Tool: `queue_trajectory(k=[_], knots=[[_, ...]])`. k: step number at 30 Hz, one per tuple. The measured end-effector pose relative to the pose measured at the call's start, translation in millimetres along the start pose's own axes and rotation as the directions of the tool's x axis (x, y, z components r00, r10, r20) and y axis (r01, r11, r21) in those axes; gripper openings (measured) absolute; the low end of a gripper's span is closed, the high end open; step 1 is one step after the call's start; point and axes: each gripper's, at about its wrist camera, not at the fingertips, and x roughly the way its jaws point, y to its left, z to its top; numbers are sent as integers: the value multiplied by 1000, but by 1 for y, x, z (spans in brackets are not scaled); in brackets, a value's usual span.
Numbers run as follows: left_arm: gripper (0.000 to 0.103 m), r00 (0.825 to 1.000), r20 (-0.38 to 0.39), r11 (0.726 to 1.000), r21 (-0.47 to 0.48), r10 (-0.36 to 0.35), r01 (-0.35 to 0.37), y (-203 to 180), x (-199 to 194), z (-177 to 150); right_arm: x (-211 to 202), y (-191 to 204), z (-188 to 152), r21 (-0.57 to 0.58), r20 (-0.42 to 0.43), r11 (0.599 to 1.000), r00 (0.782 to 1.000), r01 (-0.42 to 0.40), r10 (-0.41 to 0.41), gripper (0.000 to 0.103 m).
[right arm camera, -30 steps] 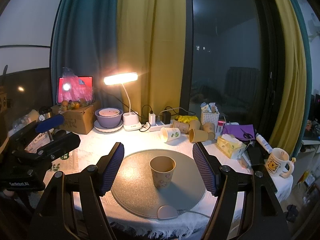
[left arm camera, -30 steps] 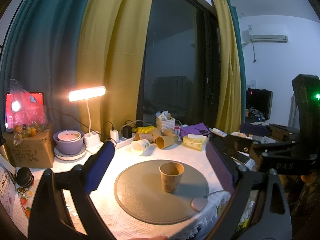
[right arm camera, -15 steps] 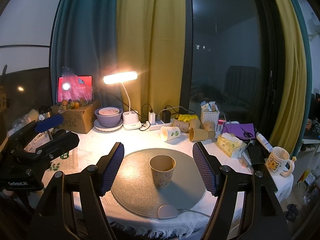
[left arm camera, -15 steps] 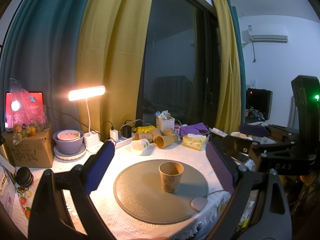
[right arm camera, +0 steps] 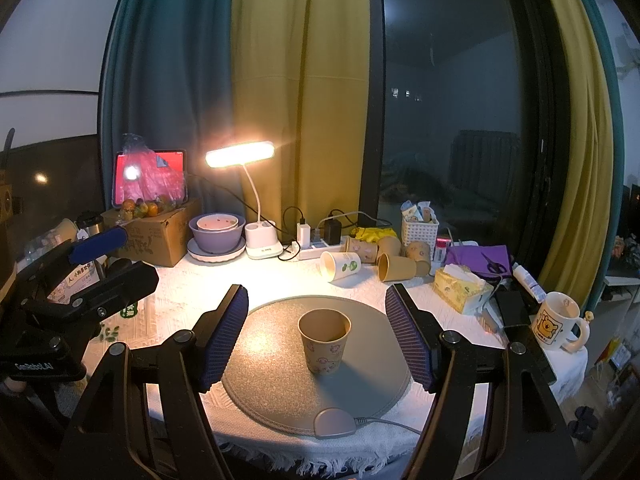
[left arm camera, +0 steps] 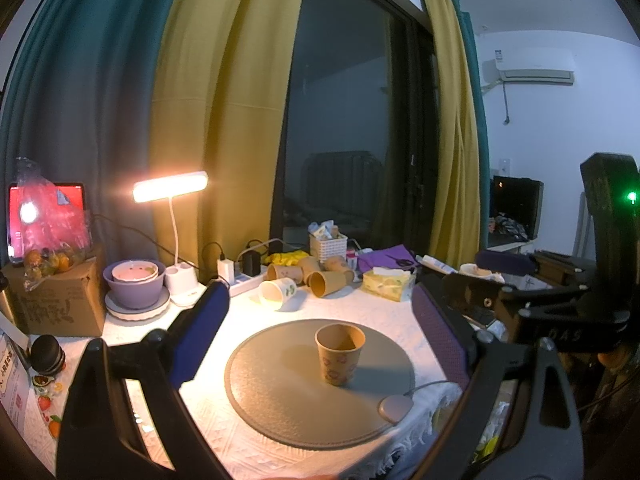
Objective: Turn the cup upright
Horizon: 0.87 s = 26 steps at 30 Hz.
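A brown paper cup (left arm camera: pixel 340 354) (right arm camera: pixel 324 340) with a printed pattern stands upright, mouth up, on a round grey mat (left arm camera: pixel 280 392) (right arm camera: pixel 272 380). My left gripper (left arm camera: pixel 320 340) is open and empty, held back from the cup, which shows between its blue-padded fingers (left arm camera: pixel 200 336). My right gripper (right arm camera: pixel 318 336) is open and empty too, its fingers (right arm camera: pixel 224 336) apart on either side of the cup and nearer to me. Each gripper shows at the edge of the other's view.
Several paper cups (right arm camera: pixel 394 266) lie on their sides at the back, with a white one (right arm camera: pixel 340 266). A lit desk lamp (right arm camera: pixel 240 154), purple bowls (right arm camera: pixel 218 232), a cardboard box (right arm camera: pixel 156 232), a tissue box (right arm camera: pixel 460 286) and a mug (right arm camera: pixel 556 326) ring the table.
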Motion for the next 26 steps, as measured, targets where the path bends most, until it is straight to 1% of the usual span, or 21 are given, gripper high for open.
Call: queue_trajectory(k=[20, 23, 24, 26], knots=[[93, 1000, 0, 1000, -2, 3, -3, -2, -1, 0, 1, -1, 1, 0, -2, 1000, 1000, 0, 0, 74], [93, 1000, 8, 1000, 1, -8, 8, -3, -1, 1, 1, -1, 1, 0, -2, 1000, 1000, 1, -1, 74], [93, 1000, 21, 1000, 7, -15, 15, -6, -4, 1, 1, -1, 1, 0, -2, 1000, 1000, 0, 0, 74], [93, 999, 23, 999, 12, -38, 38, -10, -5, 2, 1, -2, 2, 1, -2, 1000, 1000, 0, 0, 74]])
